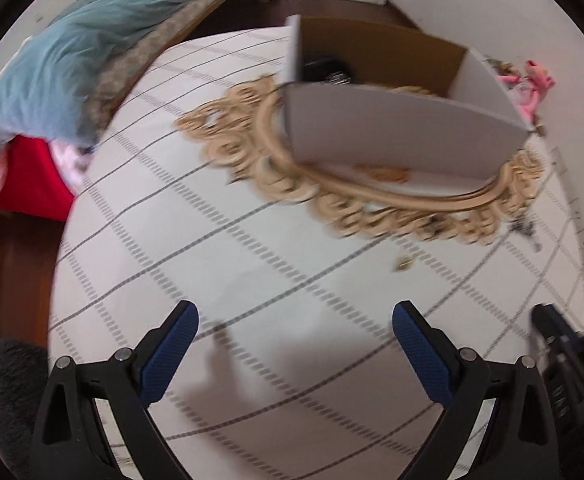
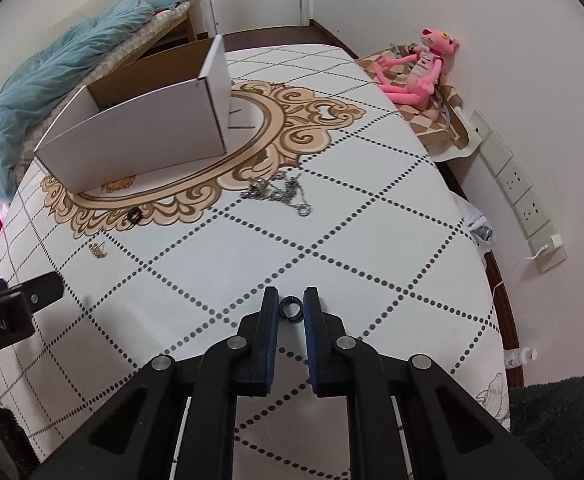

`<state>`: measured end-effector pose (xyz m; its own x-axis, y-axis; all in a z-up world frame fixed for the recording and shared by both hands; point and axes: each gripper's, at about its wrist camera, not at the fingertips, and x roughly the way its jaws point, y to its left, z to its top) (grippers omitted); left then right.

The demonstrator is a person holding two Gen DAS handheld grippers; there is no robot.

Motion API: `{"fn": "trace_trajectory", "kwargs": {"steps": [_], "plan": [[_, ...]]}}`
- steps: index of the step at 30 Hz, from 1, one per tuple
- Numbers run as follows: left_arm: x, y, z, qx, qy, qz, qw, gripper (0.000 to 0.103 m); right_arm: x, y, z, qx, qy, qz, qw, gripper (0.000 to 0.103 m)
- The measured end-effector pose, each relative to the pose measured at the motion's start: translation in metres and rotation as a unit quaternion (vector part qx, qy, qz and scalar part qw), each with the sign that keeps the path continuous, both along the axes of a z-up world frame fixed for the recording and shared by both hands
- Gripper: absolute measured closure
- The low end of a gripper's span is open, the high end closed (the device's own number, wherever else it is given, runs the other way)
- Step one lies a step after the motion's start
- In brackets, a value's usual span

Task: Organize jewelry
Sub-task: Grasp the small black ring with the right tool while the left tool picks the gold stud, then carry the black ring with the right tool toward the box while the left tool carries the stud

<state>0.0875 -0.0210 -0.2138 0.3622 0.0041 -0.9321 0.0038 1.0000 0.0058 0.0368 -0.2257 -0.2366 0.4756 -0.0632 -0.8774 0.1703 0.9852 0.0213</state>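
Observation:
My right gripper (image 2: 291, 300) is shut on a small black ring (image 2: 291, 307), which rests on the white patterned tablecloth (image 2: 372, 220) between the blue pads. Farther off lie a tangled silver necklace (image 2: 280, 192), a second black ring (image 2: 135, 214) and a small gold earring (image 2: 98, 249). A white cardboard box (image 2: 144, 136) stands open-topped on the gold ornament print. My left gripper (image 1: 295, 312) hangs open over bare cloth with nothing between its fingers. The gold earring (image 1: 403, 265) lies ahead of it, to the right, and the box (image 1: 392, 132) is beyond, with dark items inside.
A pink plush toy (image 2: 420, 68) sits against the wall at the far right, above a row of wall sockets (image 2: 520, 188). Blue bedding (image 1: 72, 60) is piled beyond the table's left edge. A small bottle (image 2: 522, 356) lies off the table's right edge.

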Motion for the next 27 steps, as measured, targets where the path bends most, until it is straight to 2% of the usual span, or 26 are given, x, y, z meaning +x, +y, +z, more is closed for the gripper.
{"fn": "trace_trajectory", "kwargs": {"steps": [3, 5, 7, 8, 10, 14, 17, 22, 27], "plan": [[0.004, -0.020, 0.000, -0.005, -0.011, -0.022, 0.9997, 0.009, 0.002, -0.006, -0.001, 0.003, 0.001, -0.009, 1.000, 0.090], [0.005, -0.030, -0.002, -0.006, -0.013, -0.032, 0.9994, 0.031, 0.002, -0.009, -0.001, 0.004, 0.001, -0.015, 1.000, 0.090], [0.009, -0.037, -0.006, -0.008, -0.009, -0.038, 0.9992, 0.040, 0.003, -0.012, -0.001, 0.007, 0.001, -0.020, 1.000, 0.090], [0.010, -0.040, -0.008, -0.008, -0.008, -0.040, 0.9991, 0.052, 0.003, -0.013, -0.001, 0.006, 0.001, -0.022, 1.000, 0.090], [0.012, -0.040, -0.010, -0.007, -0.014, -0.041, 0.9990, 0.060, 0.003, -0.015, -0.001, 0.008, 0.001, -0.026, 1.000, 0.090], [0.014, -0.040, -0.008, -0.010, -0.023, -0.047, 0.9986, 0.082, 0.003, -0.017, 0.000, 0.009, 0.000, -0.029, 1.000, 0.090], [0.013, -0.038, -0.008, -0.015, -0.025, -0.050, 0.9983, 0.091, 0.003, -0.018, 0.000, 0.009, 0.000, -0.031, 0.999, 0.090], [0.011, -0.038, -0.010, -0.020, -0.028, -0.052, 0.9980, 0.097, 0.003, -0.017, 0.001, 0.010, -0.003, -0.031, 0.999, 0.090], [0.008, -0.036, -0.009, -0.027, -0.030, -0.051, 0.9979, 0.097, 0.002, -0.015, 0.009, 0.008, -0.014, -0.028, 0.999, 0.090]]}}
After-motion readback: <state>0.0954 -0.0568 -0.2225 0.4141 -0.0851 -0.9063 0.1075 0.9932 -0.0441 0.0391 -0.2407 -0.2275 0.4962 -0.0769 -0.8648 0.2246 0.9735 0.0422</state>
